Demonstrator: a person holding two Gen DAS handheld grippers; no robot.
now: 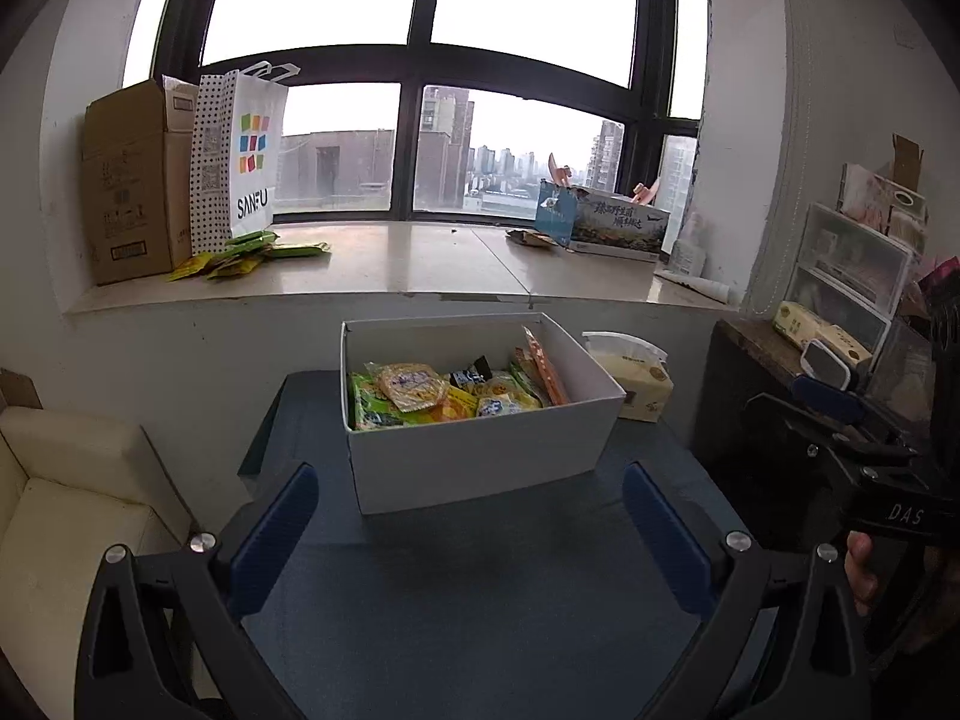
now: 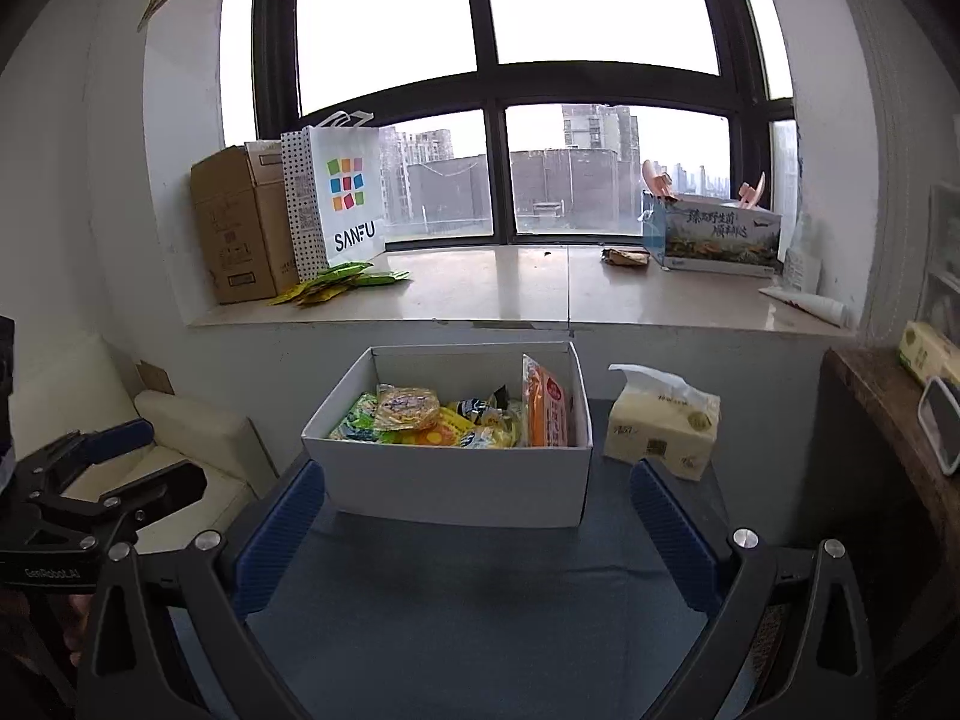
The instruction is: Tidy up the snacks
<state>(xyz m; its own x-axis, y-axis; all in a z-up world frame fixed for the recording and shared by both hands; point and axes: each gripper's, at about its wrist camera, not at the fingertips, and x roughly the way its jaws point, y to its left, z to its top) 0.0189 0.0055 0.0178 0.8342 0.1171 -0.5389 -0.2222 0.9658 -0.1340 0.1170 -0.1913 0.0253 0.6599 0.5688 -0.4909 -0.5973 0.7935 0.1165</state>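
— What's behind the work area on my feed?

— I see a big black-framed window (image 2: 498, 90), bright overcast daylight, grey tower blocks outside. Below it runs a pale stone sill (image 2: 516, 294) set in a scuffed white wall (image 2: 108, 192).

— Any furniture?

— A cream sofa (image 1: 78, 480) at the left, a dark blue table (image 1: 480, 588) in the middle, a brown wooden shelf (image 2: 888, 414) at the right.
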